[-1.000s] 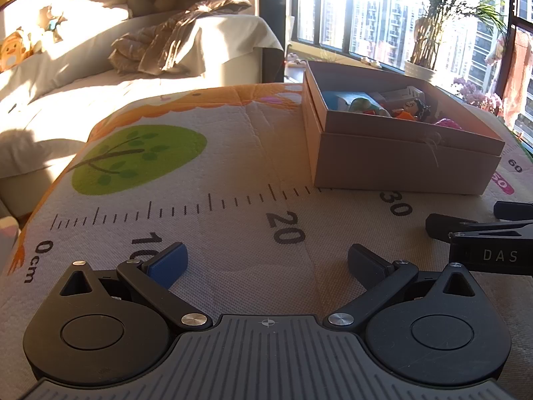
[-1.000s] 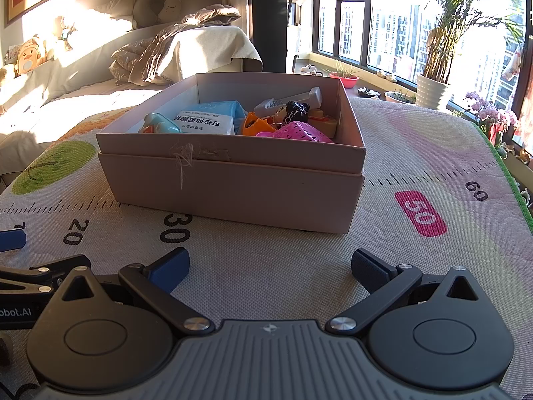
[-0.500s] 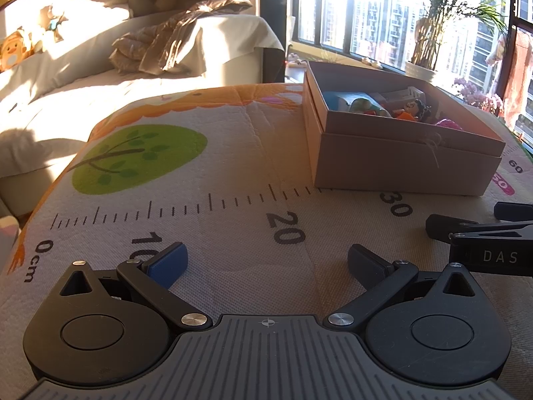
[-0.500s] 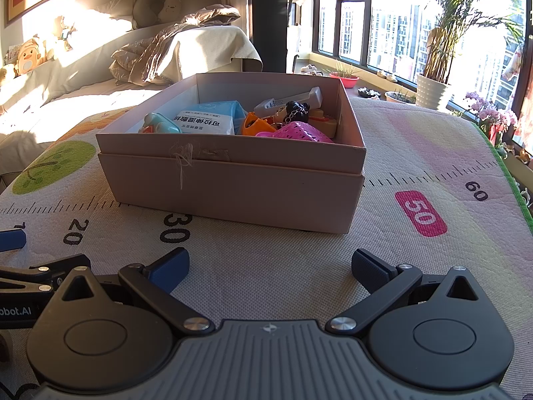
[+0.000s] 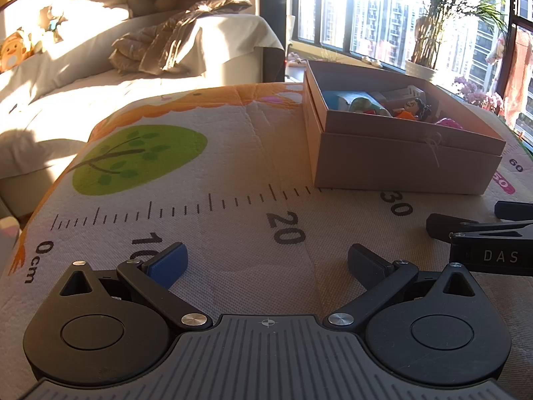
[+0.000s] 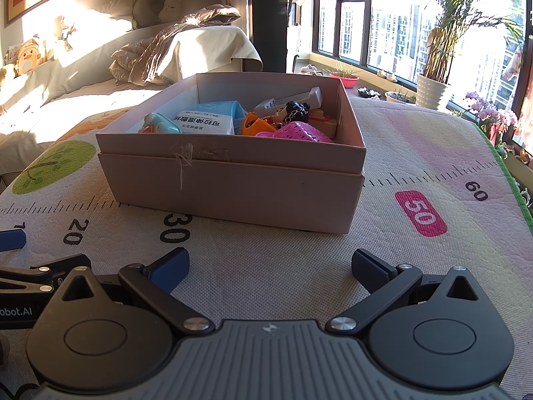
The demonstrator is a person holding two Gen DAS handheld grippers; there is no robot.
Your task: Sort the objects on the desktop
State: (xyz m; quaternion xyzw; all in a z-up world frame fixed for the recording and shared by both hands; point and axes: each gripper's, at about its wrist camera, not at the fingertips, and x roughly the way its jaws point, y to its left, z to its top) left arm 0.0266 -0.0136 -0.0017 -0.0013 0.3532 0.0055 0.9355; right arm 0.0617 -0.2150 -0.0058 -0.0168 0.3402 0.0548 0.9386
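Observation:
A pink cardboard box [image 6: 233, 193] stands on the ruler-printed mat, straight ahead in the right wrist view and at the right [image 5: 399, 163] in the left wrist view. Inside lie a blue tissue pack [image 6: 210, 121], a teal toy [image 6: 161, 123], an orange piece [image 6: 255, 125], a pink perforated basket [image 6: 301, 133], a dark-haired doll [image 6: 294, 110] and a grey-white stick [image 6: 289, 100]. My right gripper [image 6: 269, 265] rests open on the mat in front of the box, holding nothing. My left gripper [image 5: 266, 261] is open near the 10–20 marks, with nothing between its fingers.
The mat [image 5: 233, 180] covers the tabletop; its green edge [image 6: 509, 180] runs along the right. Each gripper shows in the other's view: the right one [image 5: 483, 243] and the left one [image 6: 30, 273]. A sofa with a blanket [image 5: 173, 43] and potted plants [image 6: 433, 90] stand behind.

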